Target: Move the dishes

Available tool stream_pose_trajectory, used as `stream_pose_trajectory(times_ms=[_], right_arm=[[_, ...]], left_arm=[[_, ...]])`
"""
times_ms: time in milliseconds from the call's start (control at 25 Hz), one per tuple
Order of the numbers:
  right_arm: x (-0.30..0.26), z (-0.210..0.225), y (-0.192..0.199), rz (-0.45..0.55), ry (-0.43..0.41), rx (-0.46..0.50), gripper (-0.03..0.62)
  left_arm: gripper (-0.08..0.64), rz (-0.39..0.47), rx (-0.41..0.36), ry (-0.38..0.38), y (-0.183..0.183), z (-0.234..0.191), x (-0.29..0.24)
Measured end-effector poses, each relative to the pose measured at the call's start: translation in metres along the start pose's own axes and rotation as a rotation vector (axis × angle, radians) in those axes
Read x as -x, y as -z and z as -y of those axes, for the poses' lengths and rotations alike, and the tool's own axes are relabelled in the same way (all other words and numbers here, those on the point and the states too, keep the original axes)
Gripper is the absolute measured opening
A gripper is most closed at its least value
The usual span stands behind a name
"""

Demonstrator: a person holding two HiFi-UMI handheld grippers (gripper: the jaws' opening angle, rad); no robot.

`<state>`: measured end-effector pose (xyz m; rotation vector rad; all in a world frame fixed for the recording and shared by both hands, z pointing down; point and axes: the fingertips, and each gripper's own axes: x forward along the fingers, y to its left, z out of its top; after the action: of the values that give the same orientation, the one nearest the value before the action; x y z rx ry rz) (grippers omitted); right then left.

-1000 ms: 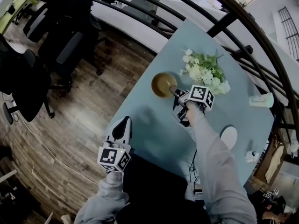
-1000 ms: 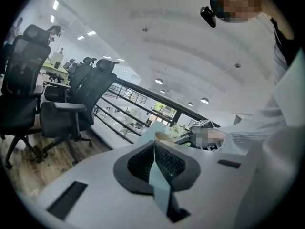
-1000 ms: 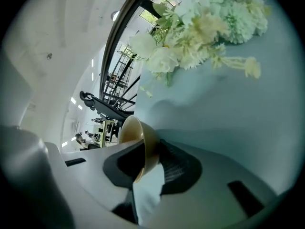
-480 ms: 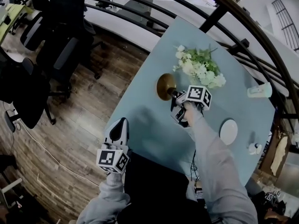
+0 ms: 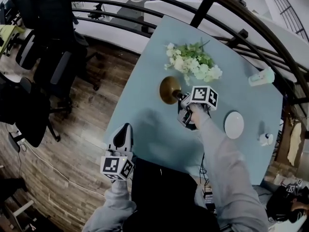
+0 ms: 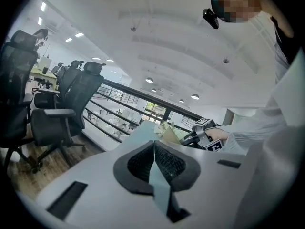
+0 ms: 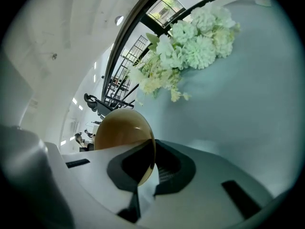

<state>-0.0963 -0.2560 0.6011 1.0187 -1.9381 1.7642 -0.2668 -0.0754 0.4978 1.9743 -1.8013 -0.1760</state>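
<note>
A wood-plank floor (image 5: pixel 82 129) runs along the nine o'clock side of the head view, with a black metal railing (image 5: pixel 203 11) curving across twelve o'clock. Black office chairs (image 5: pixel 43 76) stand at ten o'clock, well apart from the long pale blue-green table (image 5: pixel 154 122), which fills the middle.

On the table, a bunch of white artificial flowers with green leaves (image 5: pixel 193 64) lies toward twelve o'clock. Just beside it, at seven o'clock of the flowers, is the round golden-brown bowl (image 5: pixel 169 89). Whether the bowl touches the tabletop I cannot tell.

The right gripper (image 5: pixel 182 96) reaches in from the bowl's four o'clock side. Its jaws are clamped on the bowl's rim, one pad inside and one outside.

The left gripper (image 5: pixel 126 127) hovers at seven o'clock of the bowl, over the table's near edge, jaws pressed together with nothing between them.

A small round white plate (image 5: pixel 234 124) sits at four o'clock of the bowl, apart from both grippers.
</note>
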Motion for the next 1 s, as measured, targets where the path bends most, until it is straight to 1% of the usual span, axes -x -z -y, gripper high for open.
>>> stream_pose_trajectory(times_ms=[200, 400, 600, 760, 1000], right_arm=[[0.037, 0.021, -0.003, 0.011, 0.050, 0.061, 0.015], [0.082, 0.044, -0.006, 0.020, 0.115, 0.132, 0.015], [0.127, 0.073, -0.005, 0.042, 0.146, 0.120, 0.015], [0.161, 0.099, -0.002, 0.052, 0.177, 0.133, 0.015], [0.214, 0.143, 0.001, 0.071, 0.235, 0.143, 0.015]], left_arm=[[0.017, -0.019, -0.019, 0.060, 0.002, 0.023, -0.006], [0.017, -0.028, -0.046, 0.147, 0.004, 0.056, -0.018], [0.017, -0.049, -0.070, 0.227, 0.011, 0.091, -0.032], [0.017, -0.061, -0.090, 0.285, 0.015, 0.121, -0.042], [0.017, -0.077, -0.106, 0.353, 0.026, 0.165, -0.048]])
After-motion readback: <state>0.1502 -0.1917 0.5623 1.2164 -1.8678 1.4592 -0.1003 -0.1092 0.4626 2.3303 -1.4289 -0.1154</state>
